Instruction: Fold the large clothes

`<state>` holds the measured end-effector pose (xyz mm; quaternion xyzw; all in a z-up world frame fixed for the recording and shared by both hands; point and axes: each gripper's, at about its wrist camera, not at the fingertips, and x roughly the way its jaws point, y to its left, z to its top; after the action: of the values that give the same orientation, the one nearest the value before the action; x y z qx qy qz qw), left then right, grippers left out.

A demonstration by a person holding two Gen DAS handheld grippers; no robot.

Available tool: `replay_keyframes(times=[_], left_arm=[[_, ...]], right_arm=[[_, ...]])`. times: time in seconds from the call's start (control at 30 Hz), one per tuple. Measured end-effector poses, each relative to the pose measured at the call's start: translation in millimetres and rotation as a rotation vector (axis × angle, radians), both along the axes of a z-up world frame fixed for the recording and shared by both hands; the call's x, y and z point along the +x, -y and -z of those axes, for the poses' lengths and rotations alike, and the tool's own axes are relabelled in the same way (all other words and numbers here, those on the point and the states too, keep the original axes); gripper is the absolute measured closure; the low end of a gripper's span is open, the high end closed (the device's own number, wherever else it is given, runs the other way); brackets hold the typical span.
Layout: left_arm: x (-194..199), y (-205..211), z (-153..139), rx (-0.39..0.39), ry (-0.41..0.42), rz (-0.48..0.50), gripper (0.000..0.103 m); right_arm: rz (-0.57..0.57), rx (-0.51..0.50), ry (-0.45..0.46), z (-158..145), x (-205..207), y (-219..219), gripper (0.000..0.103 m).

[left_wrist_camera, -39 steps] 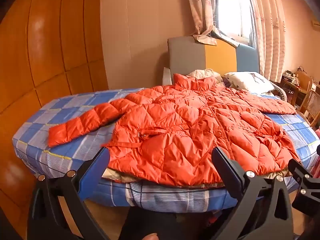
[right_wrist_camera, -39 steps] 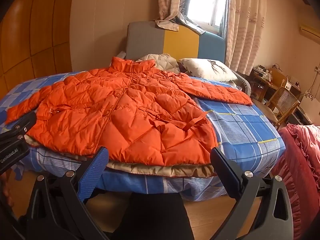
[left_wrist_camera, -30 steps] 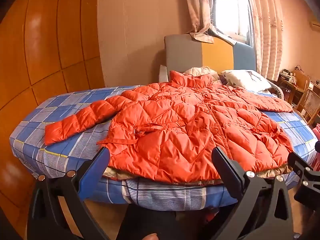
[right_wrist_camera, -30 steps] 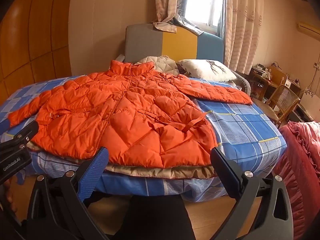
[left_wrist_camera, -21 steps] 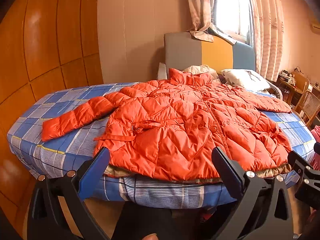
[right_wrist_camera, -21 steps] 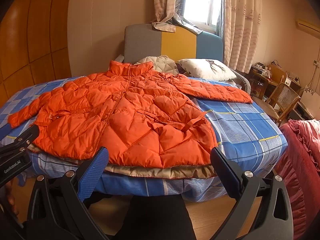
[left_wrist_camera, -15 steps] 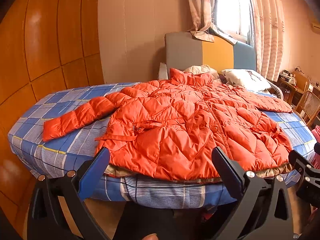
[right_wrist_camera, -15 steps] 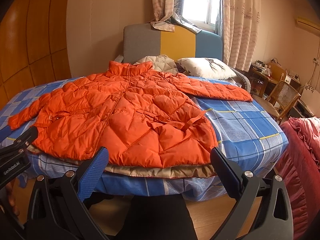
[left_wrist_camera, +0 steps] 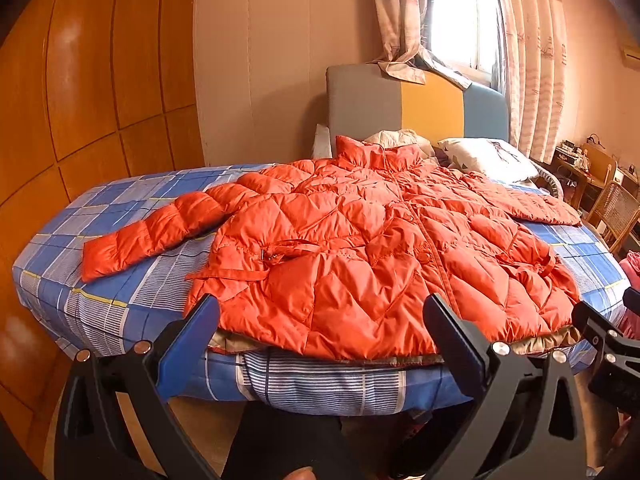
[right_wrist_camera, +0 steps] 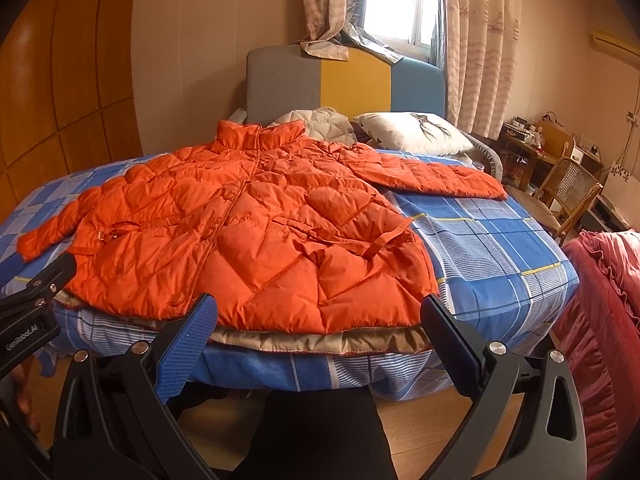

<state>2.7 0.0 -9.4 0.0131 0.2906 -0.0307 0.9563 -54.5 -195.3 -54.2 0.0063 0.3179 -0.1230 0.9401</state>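
Left wrist: orange jacket (left_wrist_camera: 360,256) flat (unfolded) on bed (left_wrist_camera: 100,300).

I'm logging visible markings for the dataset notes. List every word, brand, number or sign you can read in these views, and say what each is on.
"GenRobot.AI": white lettering on the black body of the left claw, seen at the left edge of the right wrist view.
Orange jacket: no label or print readable.
Pillow: a dark drawn figure, no words.
Items on the desk at far right: too small to read.

I saw warm daylight blowing out the window (left_wrist_camera: 460,12), sharp focus mid-frame, and heavy fisheye bending with dark corners.
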Motion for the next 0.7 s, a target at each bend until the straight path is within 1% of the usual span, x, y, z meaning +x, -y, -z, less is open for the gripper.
replay_keyframes(times=[0.7], left_arm=[[-0.4,0.0,-1.4,0.002,0.002,0.0,0.002]], right_arm=[[-0.003,0.001,0.011,-1.2,-1.1,0.2,0.003]])
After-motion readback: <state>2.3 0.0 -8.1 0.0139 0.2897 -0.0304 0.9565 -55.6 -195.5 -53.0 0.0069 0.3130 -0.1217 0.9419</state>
